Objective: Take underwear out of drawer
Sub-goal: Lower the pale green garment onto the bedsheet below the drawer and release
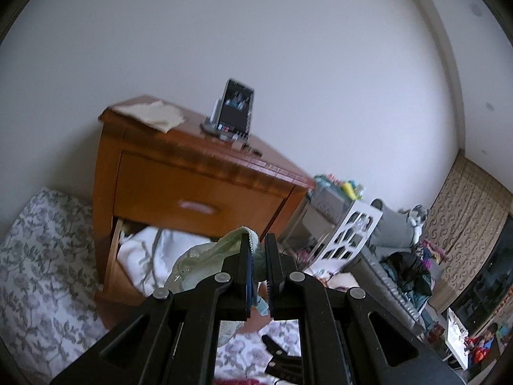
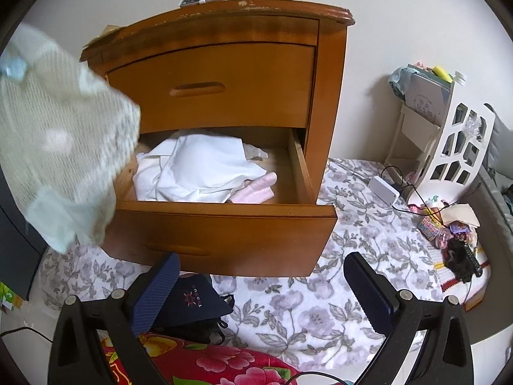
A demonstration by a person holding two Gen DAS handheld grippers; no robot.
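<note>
Left tongs (image 1: pixel 257 250) clench pale-green underwear (image 1: pixel 205 256); right tongs (image 2: pixel 261 285) released; writing unreadable.

Pale mint-green fabric with a fine mesh texture is seen on the underwear (image 2: pixel 61 147) at the left of the right wrist view. The nightstand (image 2: pixel 256 64) at centre is finished in orange-brown wood, and white cloth (image 2: pixel 198 170) with a pale pink piece (image 2: pixel 256 189) is shown in its lower drawer (image 2: pixel 231 231). A white bedsheet (image 2: pixel 352 288) printed with grey-lilac flowers is spread below.
</note>
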